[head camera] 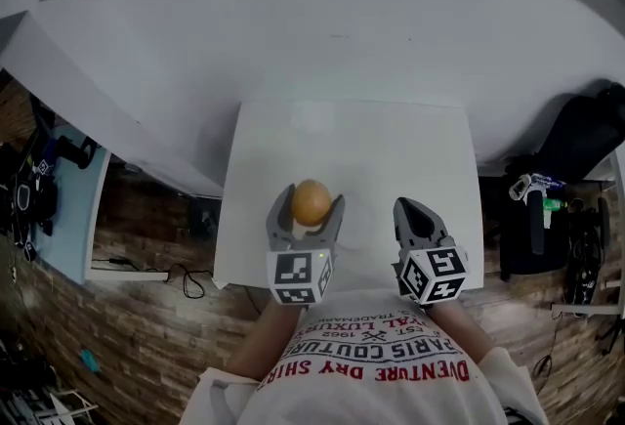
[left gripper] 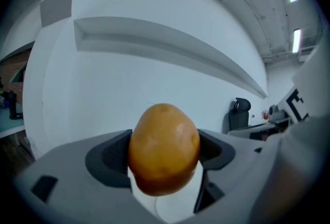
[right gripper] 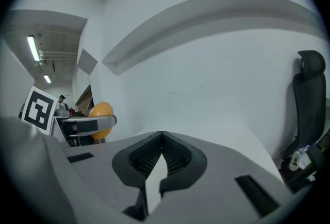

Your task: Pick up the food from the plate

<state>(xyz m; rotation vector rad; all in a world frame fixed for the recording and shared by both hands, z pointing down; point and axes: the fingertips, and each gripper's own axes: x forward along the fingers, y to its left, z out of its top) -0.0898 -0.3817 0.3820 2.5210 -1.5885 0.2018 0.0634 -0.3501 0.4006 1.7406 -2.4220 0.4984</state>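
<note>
As it hovers, left claw (head camera: 312, 196) grips potato (left gripper: 164, 148).

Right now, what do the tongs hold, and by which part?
Left tongs clamp the rounded orange-brown potato by its two sides, around the middle; right tongs shut, empty.

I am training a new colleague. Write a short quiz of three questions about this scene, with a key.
1. What does the left gripper hold?
A) a potato
B) a spoon
C) nothing
2. True or false: the right gripper is open.
3. Fill in: the table is ____ in colour.

Key: 1 A; 2 false, its jaws are together with nothing between them; 3 white.
</note>
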